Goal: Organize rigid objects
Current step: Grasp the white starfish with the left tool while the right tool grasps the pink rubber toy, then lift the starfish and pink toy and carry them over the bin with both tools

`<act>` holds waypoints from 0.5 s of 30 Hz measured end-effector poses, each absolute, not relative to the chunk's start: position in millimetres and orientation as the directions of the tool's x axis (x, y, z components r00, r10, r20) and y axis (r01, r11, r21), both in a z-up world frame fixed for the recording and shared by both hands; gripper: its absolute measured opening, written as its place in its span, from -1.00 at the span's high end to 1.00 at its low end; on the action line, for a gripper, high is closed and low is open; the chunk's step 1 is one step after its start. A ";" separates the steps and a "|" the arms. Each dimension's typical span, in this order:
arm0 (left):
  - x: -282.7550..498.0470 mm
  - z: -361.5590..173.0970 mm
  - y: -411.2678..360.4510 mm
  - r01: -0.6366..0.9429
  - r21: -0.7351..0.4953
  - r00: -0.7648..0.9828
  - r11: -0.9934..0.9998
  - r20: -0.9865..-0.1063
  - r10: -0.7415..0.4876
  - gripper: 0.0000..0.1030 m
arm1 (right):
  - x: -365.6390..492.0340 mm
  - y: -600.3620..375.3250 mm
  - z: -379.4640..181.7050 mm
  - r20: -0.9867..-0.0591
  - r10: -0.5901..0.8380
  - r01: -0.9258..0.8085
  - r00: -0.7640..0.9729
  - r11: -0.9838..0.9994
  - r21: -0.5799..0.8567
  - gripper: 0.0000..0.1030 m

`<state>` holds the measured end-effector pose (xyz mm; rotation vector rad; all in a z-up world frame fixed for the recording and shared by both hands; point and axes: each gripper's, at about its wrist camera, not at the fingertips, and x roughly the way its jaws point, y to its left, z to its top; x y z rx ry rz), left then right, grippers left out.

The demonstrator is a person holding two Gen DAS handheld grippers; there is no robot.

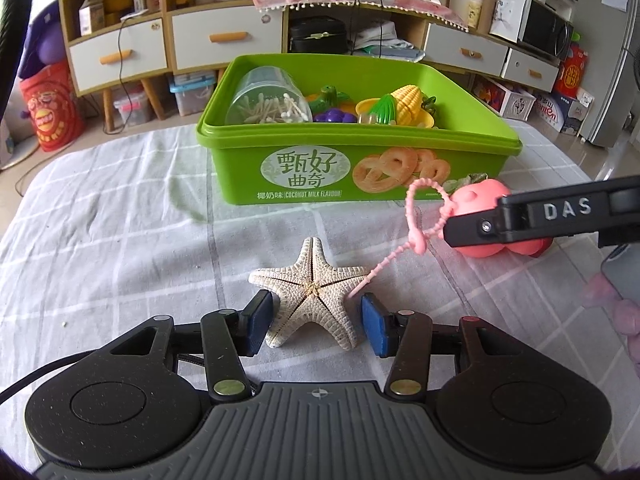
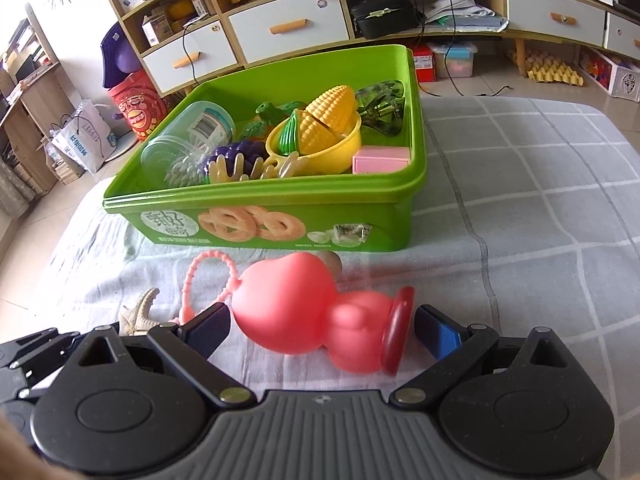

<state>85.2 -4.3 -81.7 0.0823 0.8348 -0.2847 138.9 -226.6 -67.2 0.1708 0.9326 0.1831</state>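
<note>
- Down on the checked cloth (image 1: 120, 240) lies a pale starfish (image 1: 310, 300), flat, in front of the green cookie box (image 1: 304, 184) and apart from it.
- Left gripper (image 1: 316, 322): its blue pads flank the starfish's two lower arms. The left pad looks to be touching, the right pad stands just clear; from this angle I cannot be sure of a firm pinch, and the jaws read as slightly spread.
- Just beside the starfish, a thin pink beaded strap (image 1: 420, 216) trails with its tip near the starfish's right arm.
- That strap belongs to a pink rubber toy (image 2: 316, 312) lying on its side on the cloth, its red-rimmed base (image 2: 398, 328) turned toward the right.
- Right gripper (image 2: 322, 330): jaws spread wide to either side of the toy, the left pad close to its rounded body, the right pad a little clear of the base; neither pad presses it.
- Inside the box: a clear jar of cotton swabs (image 1: 268, 98), purple toy grapes (image 2: 236, 156), a toy corn cob (image 2: 330, 118) in a yellow bowl (image 2: 320, 156), and a pink block (image 2: 380, 160).
- Behind stands a wooden cabinet (image 1: 224, 36) with white drawers.
</note>
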 end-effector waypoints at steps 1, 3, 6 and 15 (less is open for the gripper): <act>85.2 -81.8 -4.4 0.281 -0.036 0.637 0.959 -0.740 -0.215 -0.03 | 139.7 -225.9 -67.2 -0.779 0.227 -0.079 0.585 0.972 0.223 -0.39; 85.5 -81.5 -3.6 0.280 -0.033 0.638 0.959 -0.740 -0.212 -0.01 | 140.8 -225.7 -66.2 -0.775 0.223 -0.073 0.592 0.972 0.223 -0.27; 87.1 -80.6 -1.4 0.272 -0.044 0.637 0.961 -0.740 -0.215 0.06 | 143.3 -226.9 -65.5 -0.777 0.224 -0.069 0.589 0.971 0.228 -0.24; 90.0 -74.7 -2.1 0.271 -0.090 0.632 0.958 -0.734 -0.248 0.08 | 142.9 -233.2 -60.3 -0.780 0.230 -0.047 0.583 0.967 0.250 -0.22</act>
